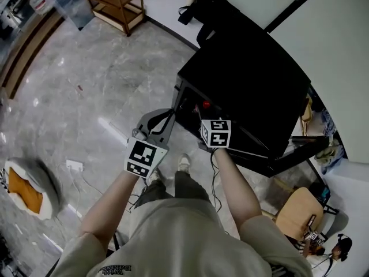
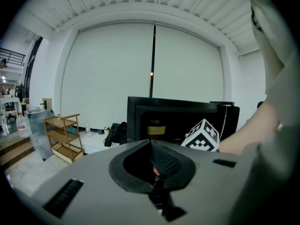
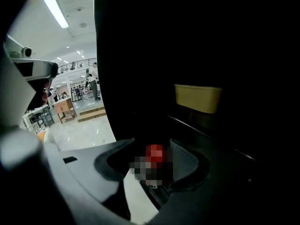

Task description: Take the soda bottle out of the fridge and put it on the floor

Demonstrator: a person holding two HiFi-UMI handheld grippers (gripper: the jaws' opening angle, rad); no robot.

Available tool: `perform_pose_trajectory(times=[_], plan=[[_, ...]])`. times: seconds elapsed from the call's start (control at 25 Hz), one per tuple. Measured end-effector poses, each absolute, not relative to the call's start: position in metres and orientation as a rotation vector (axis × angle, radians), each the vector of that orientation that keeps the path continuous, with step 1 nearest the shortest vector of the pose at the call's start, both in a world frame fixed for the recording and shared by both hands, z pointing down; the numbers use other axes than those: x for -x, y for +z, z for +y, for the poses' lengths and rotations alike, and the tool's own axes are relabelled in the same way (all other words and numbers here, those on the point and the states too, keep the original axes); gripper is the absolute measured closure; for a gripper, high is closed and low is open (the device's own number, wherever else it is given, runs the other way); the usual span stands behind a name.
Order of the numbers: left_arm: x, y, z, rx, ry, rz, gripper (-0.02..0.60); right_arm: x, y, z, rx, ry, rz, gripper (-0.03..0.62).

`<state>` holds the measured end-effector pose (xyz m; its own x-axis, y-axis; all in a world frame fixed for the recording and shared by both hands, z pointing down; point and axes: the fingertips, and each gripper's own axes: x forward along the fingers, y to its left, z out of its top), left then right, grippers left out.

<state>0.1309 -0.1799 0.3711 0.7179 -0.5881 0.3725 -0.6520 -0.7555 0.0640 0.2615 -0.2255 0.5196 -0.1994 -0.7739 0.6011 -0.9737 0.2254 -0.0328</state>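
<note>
Soda bottle (image 3: 154,154), red cap uppermost and long axis upright, stands inside the open black fridge (image 1: 248,79), directly ahead of the right gripper (image 3: 152,144) and between its two jaws. In the head view the cap shows as a small red spot just above that gripper's marker cube, near the middle of the frame. The right gripper is plainly the nearer one. Its jaws stand apart to the bottle's width, one on each side. The right-hand pad (image 3: 185,161) looks to lie against the bottle, but a mosaic patch covers the contact on the other side, so I cannot tell whether the jaws are squeezing it or only bracketing it. A pale yellow tub (image 3: 197,97) sits deeper in the fridge, at the upper right of the right gripper view, well clear of the bottle. The left gripper (image 2: 151,142) hangs outside the fridge, at lower left of it in the head view, jaws pressed together on nothing. The grey marble floor (image 1: 104,79) lies open to the left, which looks the likely place to set the bottle down.
</note>
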Motion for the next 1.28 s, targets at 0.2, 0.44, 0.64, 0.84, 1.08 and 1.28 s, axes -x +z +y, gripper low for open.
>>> perform_pose_trajectory(times=[0.2, 0.44, 0.64, 0.84, 1.08, 1.28], plan=[[-0.137, 0.397, -0.183, -2.654, 0.559, -0.977, 0.574, -0.266, 0.540, -0.226, -1.604, 0.628, -2.026, 0.404], [-0.137, 0.402, -0.181, -2.635, 0.568, -0.970, 0.574, -0.267, 0.555, -0.224, -1.568, 0.671, -2.035, 0.435], [-0.133, 0.403, -0.181, -2.622, 0.578, -0.976, 0.574, -0.266, 0.556, -0.227, -1.534, 0.642, -2.043, 0.450], [-0.128, 0.405, -0.181, -2.602, 0.587, -0.991, 0.574, -0.264, 0.551, -0.230, -1.520, 0.602, -2.058, 0.468], [-0.119, 0.409, -0.180, -2.569, 0.587, -1.012, 0.574, -0.263, 0.548, -0.227, -1.497, 0.580, -2.049, 0.480], [-0.102, 0.411, -0.181, -2.540, 0.583, -1.054, 0.574, -0.254, 0.534, -0.220, -1.437, 0.558, -2.068, 0.480]])
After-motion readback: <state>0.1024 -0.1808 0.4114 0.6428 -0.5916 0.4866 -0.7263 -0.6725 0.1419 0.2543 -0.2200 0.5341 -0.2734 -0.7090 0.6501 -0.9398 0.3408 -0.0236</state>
